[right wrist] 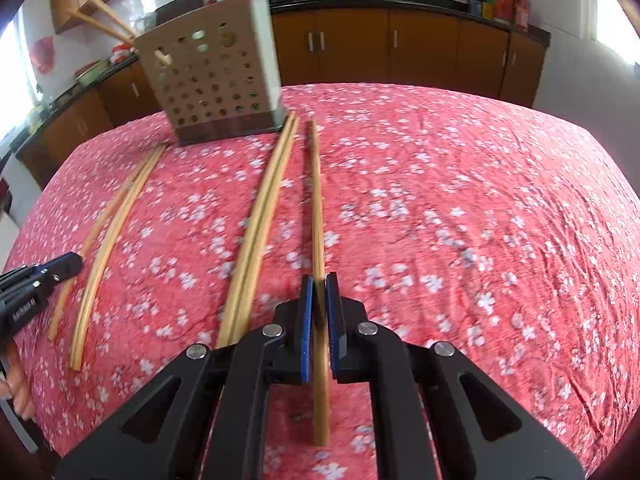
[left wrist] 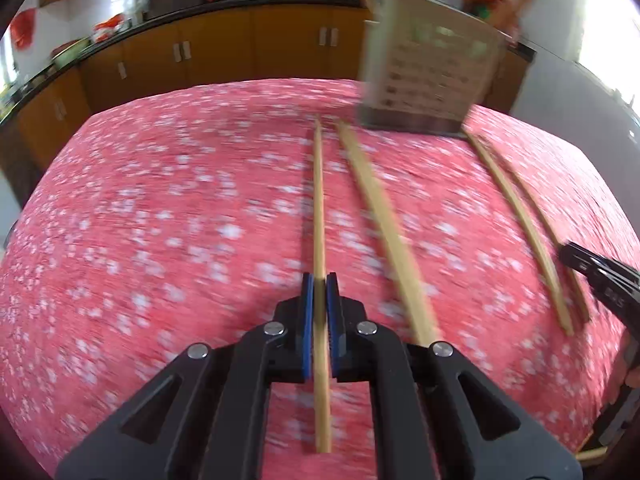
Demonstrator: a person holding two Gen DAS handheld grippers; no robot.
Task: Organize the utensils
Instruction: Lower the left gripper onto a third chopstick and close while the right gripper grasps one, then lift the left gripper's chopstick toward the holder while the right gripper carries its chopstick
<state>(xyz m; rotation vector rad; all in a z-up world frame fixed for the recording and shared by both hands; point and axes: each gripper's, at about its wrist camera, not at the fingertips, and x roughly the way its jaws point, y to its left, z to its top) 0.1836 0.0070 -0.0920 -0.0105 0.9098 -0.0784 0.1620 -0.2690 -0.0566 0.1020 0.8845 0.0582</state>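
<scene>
My left gripper is shut on a wooden chopstick that points ahead over the table. My right gripper is shut on another wooden chopstick. A perforated beige utensil holder stands at the far side of the table; it also shows in the right wrist view with chopsticks sticking out of it. More chopsticks lie on the cloth: one beside my left gripper, a pair further right, a pair left of my right gripper and a pair further left.
The table has a red floral cloth. The right gripper's tip shows at the right edge of the left wrist view, the left gripper's tip at the left edge of the right wrist view. Brown kitchen cabinets run behind the table.
</scene>
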